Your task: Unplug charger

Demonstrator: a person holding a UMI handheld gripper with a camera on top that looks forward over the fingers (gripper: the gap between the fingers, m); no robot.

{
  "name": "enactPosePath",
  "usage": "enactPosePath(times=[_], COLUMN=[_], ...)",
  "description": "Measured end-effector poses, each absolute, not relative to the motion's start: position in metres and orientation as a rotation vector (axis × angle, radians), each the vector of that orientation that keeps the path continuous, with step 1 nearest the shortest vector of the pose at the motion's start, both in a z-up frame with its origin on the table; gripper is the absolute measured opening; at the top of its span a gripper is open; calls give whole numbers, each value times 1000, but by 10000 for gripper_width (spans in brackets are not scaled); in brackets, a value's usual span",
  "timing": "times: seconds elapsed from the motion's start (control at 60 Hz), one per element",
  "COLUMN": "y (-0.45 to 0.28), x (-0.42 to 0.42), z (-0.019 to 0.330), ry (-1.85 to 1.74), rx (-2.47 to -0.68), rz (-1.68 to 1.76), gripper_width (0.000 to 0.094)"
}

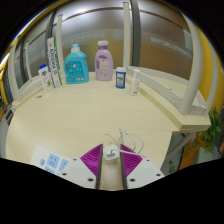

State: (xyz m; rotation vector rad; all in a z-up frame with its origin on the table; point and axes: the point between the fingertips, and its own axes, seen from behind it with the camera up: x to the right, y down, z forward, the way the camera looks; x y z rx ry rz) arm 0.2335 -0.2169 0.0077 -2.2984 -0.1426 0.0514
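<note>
White charger cable (128, 140) runs straight ahead from the gripper (111, 166) across a pale wooden tabletop (60, 115), its near end lying between the spread magenta pads (92, 158), unpinched. Bottles (88, 63) stand well beyond.

Between the spread fingers of the tongs (111, 160) stands a thin white cord (122, 140). Its lower end is hidden behind the fingers, and it is too small to tell whether either pad touches it or what it joins to. Just left of the tongs, a white packet (52, 160) with blue print is partly covered by the left finger; its print cannot be read. Well beyond the tongs, the labels on a blue bottle (76, 65), a pink bottle (103, 62) and a small jar (121, 77) are too small to read. Far right of the tongs, a green plant (215, 130) is cut off.
</note>
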Motion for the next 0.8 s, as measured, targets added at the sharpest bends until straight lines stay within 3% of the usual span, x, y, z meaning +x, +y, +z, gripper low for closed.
enactPosePath(times=[0.133,0.2,0.483,0.8], y=[-241,-252,-314,-413], x=[233,234,246,214], z=[2,9,45,151], ry=[-107,-77,8,33], rx=[-2425,-2452,-2490,-2324], rz=[48,50,-37,-97], gripper_width=[659,758,831,853])
